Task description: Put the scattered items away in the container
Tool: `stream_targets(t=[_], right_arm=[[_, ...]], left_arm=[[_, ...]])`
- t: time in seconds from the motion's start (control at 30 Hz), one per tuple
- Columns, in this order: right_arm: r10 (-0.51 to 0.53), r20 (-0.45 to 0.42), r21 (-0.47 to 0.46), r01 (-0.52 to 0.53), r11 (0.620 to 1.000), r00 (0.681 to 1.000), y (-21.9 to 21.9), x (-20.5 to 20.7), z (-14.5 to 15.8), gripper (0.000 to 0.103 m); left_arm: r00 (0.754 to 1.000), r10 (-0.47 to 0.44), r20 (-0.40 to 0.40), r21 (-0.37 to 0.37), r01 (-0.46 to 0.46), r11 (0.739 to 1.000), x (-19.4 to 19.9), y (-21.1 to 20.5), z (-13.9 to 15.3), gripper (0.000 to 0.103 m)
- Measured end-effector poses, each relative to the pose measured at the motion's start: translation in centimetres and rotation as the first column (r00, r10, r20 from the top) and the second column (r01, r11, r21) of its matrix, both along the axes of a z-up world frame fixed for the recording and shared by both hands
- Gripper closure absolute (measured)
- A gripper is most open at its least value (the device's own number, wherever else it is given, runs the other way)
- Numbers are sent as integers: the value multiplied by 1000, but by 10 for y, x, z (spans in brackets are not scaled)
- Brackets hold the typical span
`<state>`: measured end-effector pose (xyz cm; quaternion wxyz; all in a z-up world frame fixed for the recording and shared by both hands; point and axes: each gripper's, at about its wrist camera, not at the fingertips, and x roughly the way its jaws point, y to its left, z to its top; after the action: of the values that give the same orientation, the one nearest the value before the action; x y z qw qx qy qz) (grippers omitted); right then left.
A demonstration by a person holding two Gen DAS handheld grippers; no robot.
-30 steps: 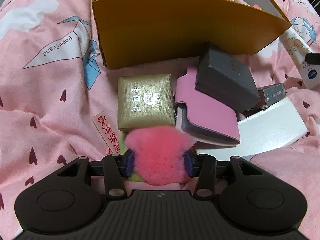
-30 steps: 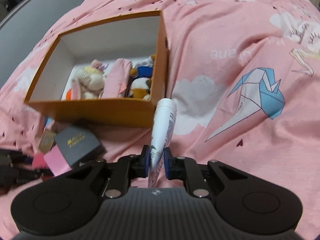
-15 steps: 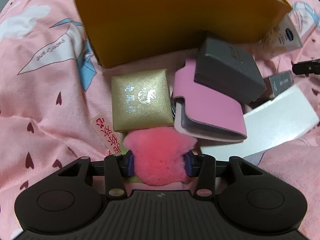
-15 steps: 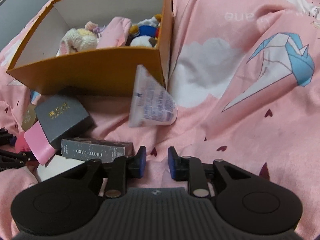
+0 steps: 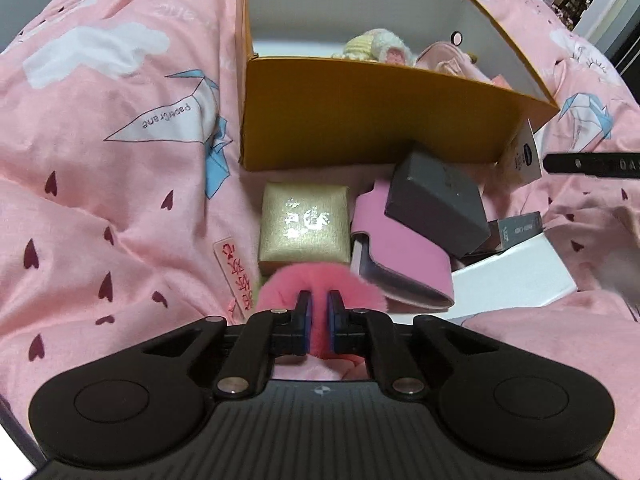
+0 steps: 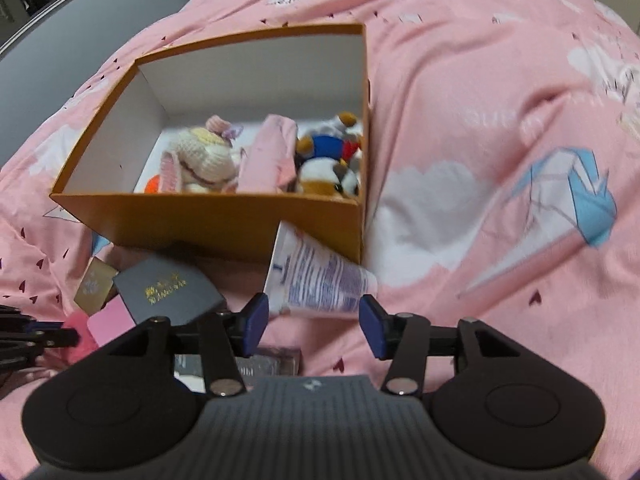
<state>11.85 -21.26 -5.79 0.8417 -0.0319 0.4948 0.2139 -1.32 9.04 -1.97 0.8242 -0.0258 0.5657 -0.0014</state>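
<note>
The pink fur pompom [image 5: 320,280] lies on the bedspread just in front of the gold gift box [image 5: 303,222], pinched between the nearly closed fingers of the left gripper [image 5: 318,305]; it looks very light and squashy, so a hold through its middle, as here, should serve, though fur may slip from a shallow pinch. The cream tube [image 6: 316,276] lies on the bedspread against the near corner of the orange cardboard box [image 6: 224,220], just ahead of the right gripper [image 6: 314,322], whose fingers are spread wide and hold nothing; the tube is probably soft-walled and smooth, best taken across its flat body rather than at the crimped end. Its blue print is too blurred to read. Beside the pompom, a dark grey box [image 5: 436,204] with illegible gold lettering rests on a pink wallet [image 5: 400,256]; a flat white box [image 5: 516,276] and a small dark carton [image 5: 520,230] lie further out. These boxes appear rigid and are best gripped across their sides. A pink tag [image 5: 236,268] carries red characters; the pink bedspread [image 5: 120,200] reads "PaperCrane", seen upside down. Inside the orange box sit a crocheted rabbit [image 6: 200,160] and plush toys [image 6: 328,156].
</note>
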Motion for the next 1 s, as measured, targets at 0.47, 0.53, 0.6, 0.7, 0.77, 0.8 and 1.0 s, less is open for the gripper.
stream_targets(t=[0.47, 0.53, 0.6, 0.7, 0.77, 0.8, 1.0], right_arm=[[-6, 5, -72, 6, 997, 1000, 26, 9, -21, 50], [9, 2, -70, -9, 997, 1000, 28, 6, -20, 50], [20, -3, -74, -20, 997, 1000, 29, 5, -21, 49], [19, -14, -78, -20, 997, 1000, 31, 6, -23, 48], [25, -14, -76, -26, 997, 1000, 31, 5, -23, 48], [31, -13, -72, -32, 997, 999, 32, 5, -23, 48], [84, 6, -61, -84, 995, 996, 41, -1, -17, 48]], left_arm=[[998, -70, -5, 99, 70, 993, 20, -37, -26, 98], [998, -56, 29, 83, 53, 995, 17, -32, -21, 99], [998, -39, 58, 77, 34, 996, 15, -27, -15, 100], [995, -14, 100, 52, 9, 999, 14, -20, -3, 100], [993, 1, 121, 35, -5, 999, 13, -16, 6, 101], [992, 4, 130, 31, -9, 999, 14, -15, 10, 101], [979, 1, 202, 22, -6, 1000, 21, -17, 30, 101]])
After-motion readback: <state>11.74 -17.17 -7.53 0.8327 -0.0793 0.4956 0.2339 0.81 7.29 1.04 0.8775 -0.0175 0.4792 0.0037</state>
